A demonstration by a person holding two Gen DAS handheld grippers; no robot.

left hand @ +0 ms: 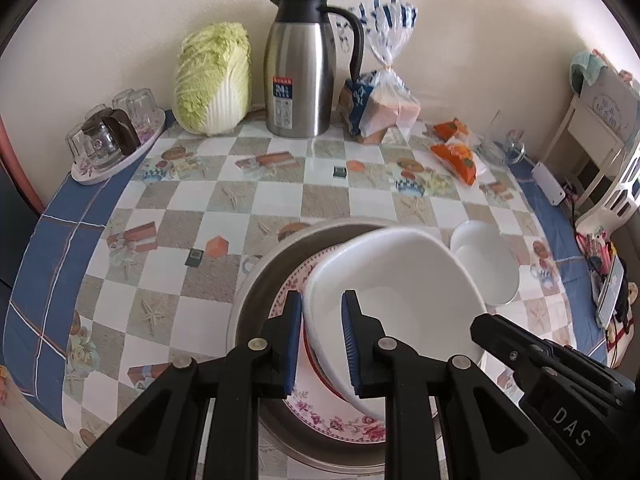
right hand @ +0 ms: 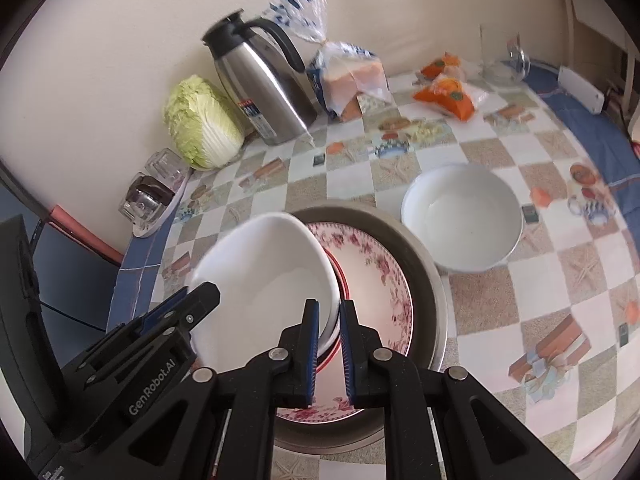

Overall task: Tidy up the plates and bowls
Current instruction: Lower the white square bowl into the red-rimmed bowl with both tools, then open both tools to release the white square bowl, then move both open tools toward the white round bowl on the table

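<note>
- Both grippers sit nearest to us on 1 tilted white bowl: the left gripper straddles its rim, pads barely apart and seemingly pinching it, while the right gripper is clamped tight on the opposite rim.
- We judge the left hold the weak one; if it loosens, the bowl could swing on the right jaws and drop onto the floral plate below, chipping either.
- That plate lies inside a metal basin near the tabletop's front edge; dragging the bowl across could shift the stack.
- A second white bowl rests just beside the basin toward the right edge; we risk clipping its rim when nesting.
- Uneven pull from the 2 grippers could twist the smooth rim free.
</note>
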